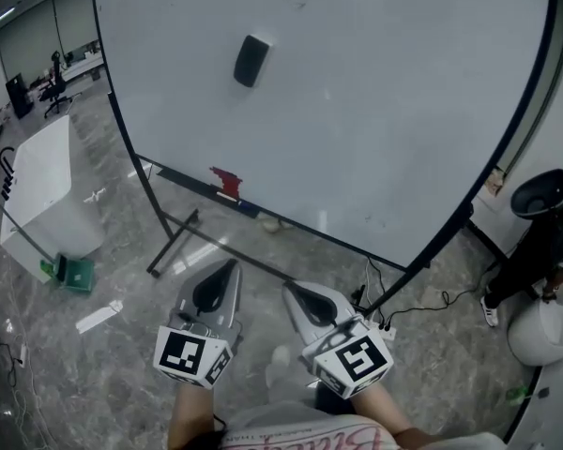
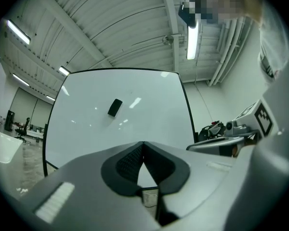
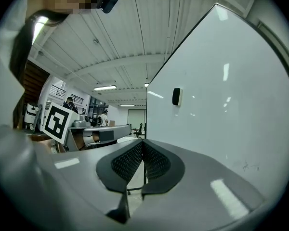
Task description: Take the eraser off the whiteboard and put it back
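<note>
While the left gripper [image 1: 230, 268] and right gripper [image 1: 291, 291] are closed on nothing, a dark, round-cornered oblong eraser [image 1: 251, 61] is seen tilted toward the whiteboard's [image 1: 403, 111] top left corner.

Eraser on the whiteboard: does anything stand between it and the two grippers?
Nothing visible does. The eraser sits on the whiteboard; the left gripper and right gripper, both shut and empty, are apart from it, only air between.

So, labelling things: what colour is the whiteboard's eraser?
The eraser is black, clearest in the head view.

No text can be read; the red script on the person's shirt [image 1: 300, 437] is cut off
</note>
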